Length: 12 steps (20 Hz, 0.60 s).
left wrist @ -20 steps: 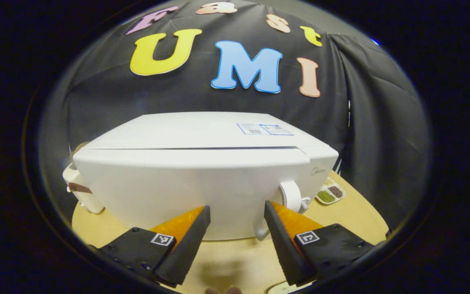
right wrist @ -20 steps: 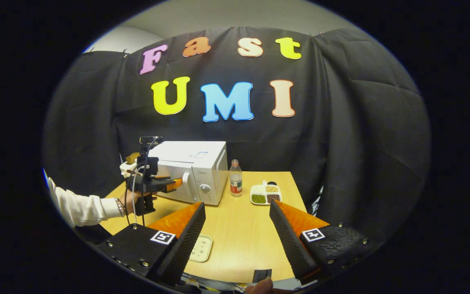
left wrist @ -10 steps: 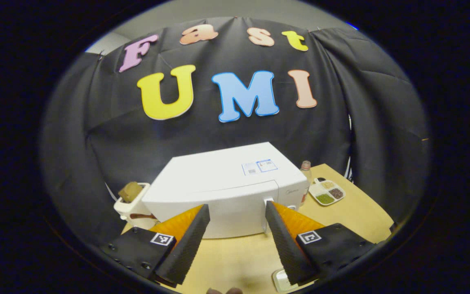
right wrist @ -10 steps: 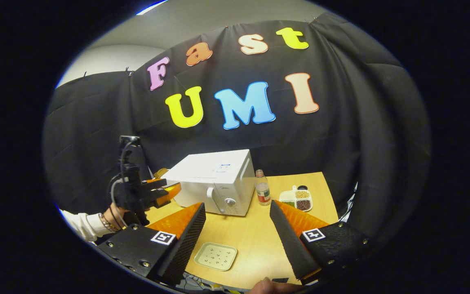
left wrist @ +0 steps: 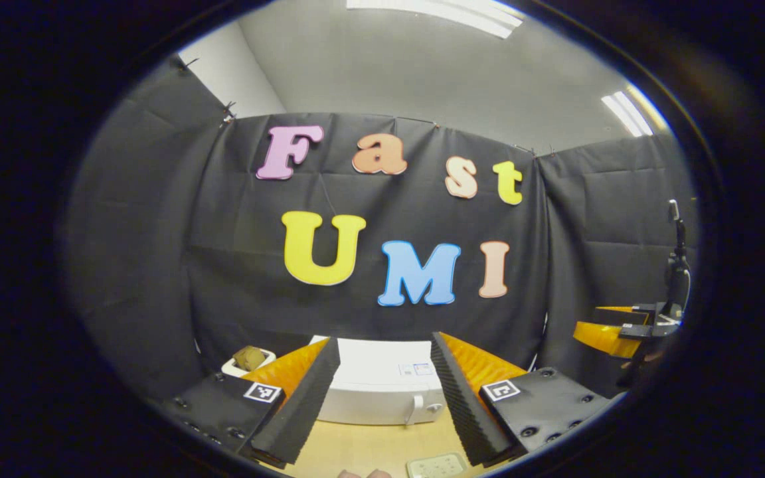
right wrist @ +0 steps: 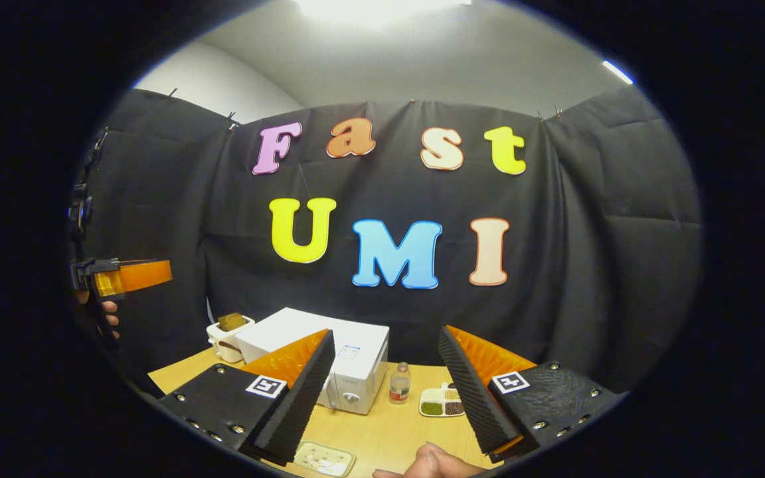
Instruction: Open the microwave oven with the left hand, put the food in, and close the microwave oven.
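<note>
Hovering well back from microwave oven (left wrist: 382, 395), door shut, on counter (right wrist: 382, 431). Left claw (left wrist: 382, 398) released, right claw (right wrist: 386, 392) released, both empty. Door stiff, hinged; grip vertical handle (left wrist: 412, 410) beside knob.

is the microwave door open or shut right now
Shut: the microwave door sits flush with its white body in both views, handle against the front and no cavity showing.

**Clearance around the oven front**

White box-shaped microwave oven (right wrist: 356, 362) stands closed at the back of the tan wooden worktop (right wrist: 389, 435). To its right, a small clear plastic bottle (right wrist: 398, 385) and a white divided dish (right wrist: 442, 403) crowd that flank. White flat tray (right wrist: 324, 459) lies on the near edge. Open worktop lies between tray and oven front.
</note>
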{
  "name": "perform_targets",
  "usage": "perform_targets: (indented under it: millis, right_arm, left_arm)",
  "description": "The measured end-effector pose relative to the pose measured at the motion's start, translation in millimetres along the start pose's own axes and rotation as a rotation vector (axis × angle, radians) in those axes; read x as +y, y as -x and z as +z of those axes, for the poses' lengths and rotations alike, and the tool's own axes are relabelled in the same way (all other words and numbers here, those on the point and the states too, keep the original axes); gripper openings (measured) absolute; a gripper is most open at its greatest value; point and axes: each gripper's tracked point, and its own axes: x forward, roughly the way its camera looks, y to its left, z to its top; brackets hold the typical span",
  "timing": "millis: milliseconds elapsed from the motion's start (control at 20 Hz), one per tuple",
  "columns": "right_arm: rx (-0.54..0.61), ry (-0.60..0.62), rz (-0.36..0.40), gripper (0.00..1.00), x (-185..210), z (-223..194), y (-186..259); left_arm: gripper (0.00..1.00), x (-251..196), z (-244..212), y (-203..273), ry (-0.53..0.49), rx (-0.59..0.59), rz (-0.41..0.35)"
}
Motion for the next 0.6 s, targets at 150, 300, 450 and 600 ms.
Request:
perform_targets:
  millis: [150, 300, 450, 600]
  right_arm:
    - [-0.017, -0.029, -0.038, 0.96, 11.3, 8.0, 9.1]
    - [0.006, -0.020, -0.057, 0.96, 22.3, 4.8, 17.2]
    - [0.019, -0.004, -0.086, 0.96, 27.8, 8.3, 19.9]
    - [-0.015, -0.024, -0.076, 0.96, 39.0, 20.2, 21.6]
  left_arm:
    - [0.94, 3.9, 10.1, 12.3, 0.002, -0.058, -0.018]
    - [0.94, -5.7, 7.8, 23.4, 0.047, -0.065, -0.067]
    - [0.96, -3.0, 4.0, 38.1, 0.060, -0.052, -0.091]
    - [0.93, 4.5, 0.9, 45.9, 0.068, -0.043, -0.096]
